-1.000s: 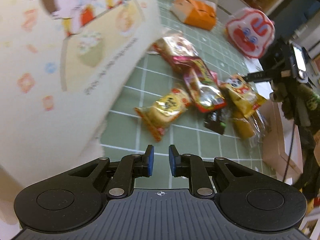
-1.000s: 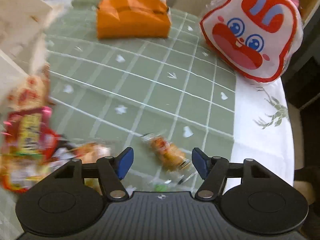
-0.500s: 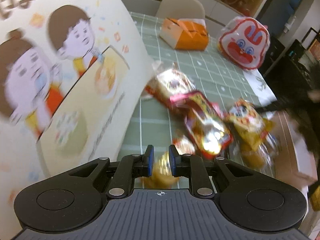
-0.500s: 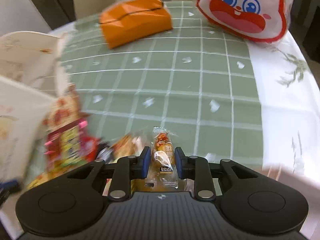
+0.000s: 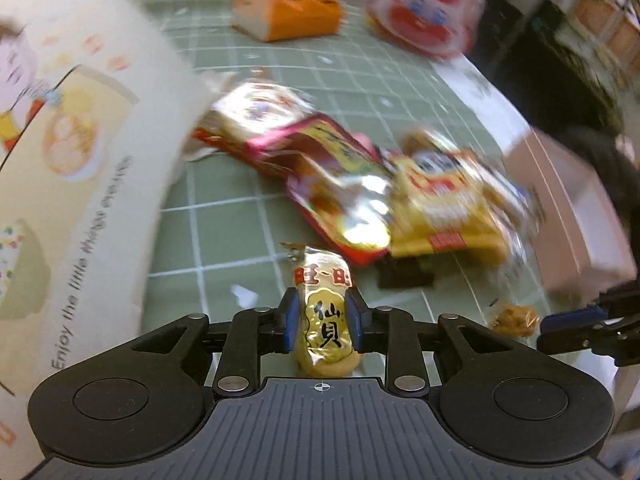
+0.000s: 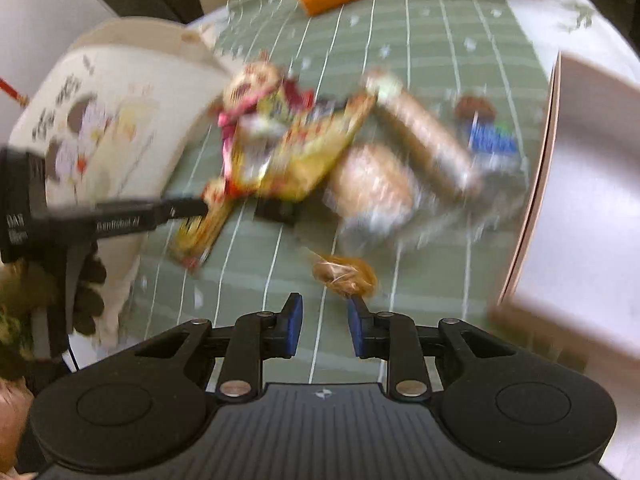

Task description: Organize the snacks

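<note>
A yellow rice-cracker packet (image 5: 324, 320) lies on the green checked cloth (image 5: 224, 240). My left gripper (image 5: 322, 320) straddles it with its jaws opening, and the blue pads stand close by the packet's sides. The right wrist view shows that left gripper (image 6: 200, 212) at the same packet (image 6: 196, 236). My right gripper (image 6: 324, 320) is shut, and a small brown snack in clear wrap (image 6: 344, 276) hangs at its tips. The left wrist view shows the right gripper (image 5: 544, 322) carrying that snack (image 5: 514, 320). A blurred heap of snack packs (image 5: 380, 192) lies beyond.
A tall cream bag with cartoon print (image 5: 80, 160) stands on the left. A pale pink box (image 6: 592, 200) sits on the right. An orange box (image 5: 288, 12) and a rabbit-face bag (image 5: 424, 12) are at the far edge. Bread rolls (image 6: 372, 188) lie in the heap.
The right gripper closed on the small snack and swung with it toward the heap and the pink box. The left gripper came over the yellow packet and its jaws parted around it.
</note>
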`<state>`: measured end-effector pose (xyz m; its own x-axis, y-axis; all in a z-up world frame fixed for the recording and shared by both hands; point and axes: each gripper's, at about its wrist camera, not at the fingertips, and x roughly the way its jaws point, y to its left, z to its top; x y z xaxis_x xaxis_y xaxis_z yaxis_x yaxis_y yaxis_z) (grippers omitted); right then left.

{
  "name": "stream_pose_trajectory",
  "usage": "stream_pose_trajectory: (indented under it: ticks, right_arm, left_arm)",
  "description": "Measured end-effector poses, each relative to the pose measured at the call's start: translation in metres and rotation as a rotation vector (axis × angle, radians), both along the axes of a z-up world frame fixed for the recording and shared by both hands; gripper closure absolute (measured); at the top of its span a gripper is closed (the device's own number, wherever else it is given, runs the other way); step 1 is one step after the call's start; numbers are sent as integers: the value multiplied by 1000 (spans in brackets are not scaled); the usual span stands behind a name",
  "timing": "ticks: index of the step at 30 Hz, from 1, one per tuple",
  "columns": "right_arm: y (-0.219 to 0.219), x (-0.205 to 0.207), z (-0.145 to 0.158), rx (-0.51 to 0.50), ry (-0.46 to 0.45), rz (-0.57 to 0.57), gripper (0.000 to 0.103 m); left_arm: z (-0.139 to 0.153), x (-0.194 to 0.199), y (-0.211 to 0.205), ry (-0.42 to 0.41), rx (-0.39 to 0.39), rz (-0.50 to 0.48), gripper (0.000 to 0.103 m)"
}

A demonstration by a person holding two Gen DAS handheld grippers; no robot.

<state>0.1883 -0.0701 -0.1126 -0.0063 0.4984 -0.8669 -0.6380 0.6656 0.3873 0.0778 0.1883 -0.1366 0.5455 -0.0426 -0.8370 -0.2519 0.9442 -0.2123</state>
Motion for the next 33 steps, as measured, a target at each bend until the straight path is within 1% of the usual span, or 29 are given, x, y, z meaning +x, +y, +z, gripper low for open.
stream_pose_trajectory:
  ticks: [2,3,4,6,7,8,9,11,13,15,16,17,18,19,21,23,24,26,27,29,33]
  right_arm:
    - [-2,-13,-6,-16,-5,4,78]
    - [-2,-18,-7,-27,-15,4,78]
    - [-2,-22,-7,-38,-32,6,76]
    - [-3,-29,-8,-64,-73,-1,58]
    - [-4,-33,-8,-77,-99,-12,41]
    - [-6,-37,-9,-90,-126,-20,35]
    - [-8,-42,-9,-107,-153,-27,34]
    - [-16,-50,-15,-129,-170,-39,32]
    - [-23,-52,-23,-141,-155,-69,27]
    - [-31,-53,-32,-147,-124,-107,24]
    - [-37,-55,-35,-135,-117,-116,18]
    - [-40,-59,-35,-116,-119,-119,14]
    - [-41,-62,-36,-116,-115,-115,12]
    - [-41,-66,-37,-122,-125,-103,10]
    - [-36,-74,-38,-136,-164,-58,7]
    - [-30,-84,-41,-157,-213,-9,1]
    - [-27,-89,-43,-167,-236,16,0]
    - [-22,-103,-47,-213,-318,88,0]
    - [-23,-106,-46,-205,-331,98,0]
    - [-28,-104,-44,-199,-321,97,0]
    - [-34,-103,-44,-189,-328,99,0]
  left_arm:
    - [2,-3,-12,9,25,-11,74]
    - [2,-5,-14,15,19,1,73]
    - [2,-5,-16,22,11,21,73]
    - [4,-9,-17,31,7,68,73]
    - [7,-13,-18,31,15,103,73]
    - [10,-16,-20,28,30,124,73]
    - [12,-20,-24,23,51,133,73]
    - [15,-23,-32,19,73,132,73]
    - [14,-19,-41,27,80,108,73]
    - [10,-14,-49,44,99,100,72]
    - [8,-10,-53,48,122,95,70]
    - [8,-8,-57,46,143,82,68]
    - [7,-6,-61,46,156,66,62]
    - [6,-5,-64,45,163,52,52]
    - [5,-2,-67,41,160,21,45]
    - [6,-2,-66,38,151,30,46]
    - [7,-2,-65,33,149,41,47]
    - [8,-2,-59,29,167,78,49]
    - [6,-1,-56,42,166,95,50]
    - [3,1,-47,56,145,131,50]
    - [-5,7,-37,61,112,157,50]
